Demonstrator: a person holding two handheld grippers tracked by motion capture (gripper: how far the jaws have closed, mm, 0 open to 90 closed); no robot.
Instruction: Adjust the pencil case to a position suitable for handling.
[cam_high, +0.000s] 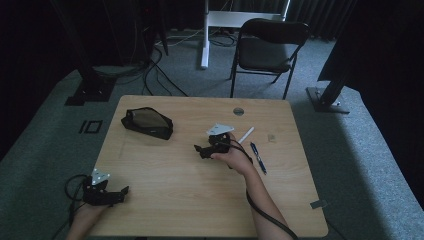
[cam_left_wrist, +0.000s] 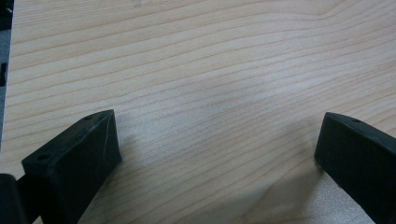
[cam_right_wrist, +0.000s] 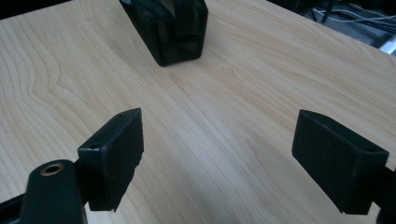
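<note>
A black zip pouch (cam_high: 147, 123) with a brownish top lies on the far left part of the wooden table (cam_high: 165, 200). My right gripper (cam_high: 200, 149) hovers mid-table, open and empty, its jaws pointing left toward the pouch (cam_right_wrist: 170, 28). A white pen (cam_high: 246, 135) and a blue pen (cam_high: 258, 157) lie just right of that hand. My left gripper (cam_high: 122, 192) rests near the table's front left corner, open, with bare wood (cam_left_wrist: 215, 116) between its jaws. Right gripper (cam_right_wrist: 217, 161) jaws stand wide apart over bare wood.
A round grommet (cam_high: 238, 111) sits at the table's far edge. A small clear tag (cam_high: 271, 137) lies right of the white pen. Behind the table stand a black folding chair (cam_high: 267, 50), a white desk leg (cam_high: 204, 35) and black stand bases with cables on grey carpet.
</note>
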